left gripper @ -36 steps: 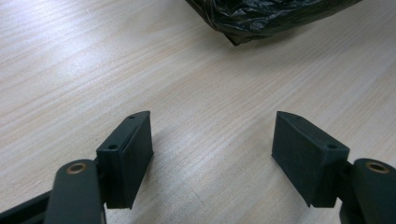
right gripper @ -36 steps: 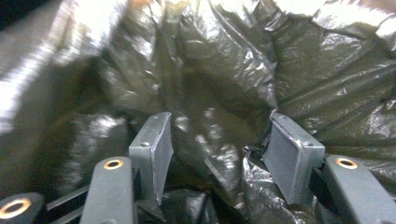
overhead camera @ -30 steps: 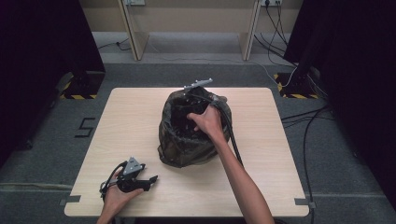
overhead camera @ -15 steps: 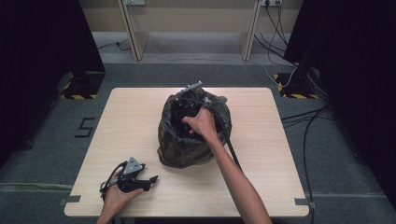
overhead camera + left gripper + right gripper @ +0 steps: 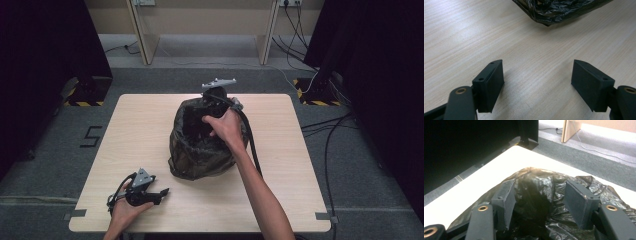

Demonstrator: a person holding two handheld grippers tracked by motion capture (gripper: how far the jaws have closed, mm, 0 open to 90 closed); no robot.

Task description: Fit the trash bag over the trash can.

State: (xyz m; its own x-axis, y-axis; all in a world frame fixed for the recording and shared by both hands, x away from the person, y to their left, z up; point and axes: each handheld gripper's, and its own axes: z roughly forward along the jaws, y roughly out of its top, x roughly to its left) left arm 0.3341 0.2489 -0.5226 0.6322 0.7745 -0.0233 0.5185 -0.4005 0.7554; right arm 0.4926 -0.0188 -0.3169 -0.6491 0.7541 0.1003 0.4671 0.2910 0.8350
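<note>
A crumpled black plastic bag (image 5: 200, 147) stands in the middle of the light wooden table (image 5: 300, 150), its mouth facing up. My right gripper (image 5: 207, 105) hovers over the bag's far rim, open, its jaws tilted down toward the dark opening. In the right gripper view the open jaws (image 5: 544, 197) frame the bag (image 5: 539, 185) with nothing between them. My left gripper (image 5: 157, 194) rests on the table near the front left edge, open. In the left gripper view its jaws (image 5: 537, 82) are spread over bare wood, and the bag's bottom edge (image 5: 559, 10) lies ahead.
Grey carpet surrounds the table, with black curtains on both sides. Wooden furniture legs (image 5: 140, 35) and cables (image 5: 330, 150) sit on the floor beyond and to the right. A black cable (image 5: 252, 145) trails from the right gripper along the forearm.
The right gripper dipped toward the bag's mouth, then rose a little up and back. The left gripper has stayed put on the table.
</note>
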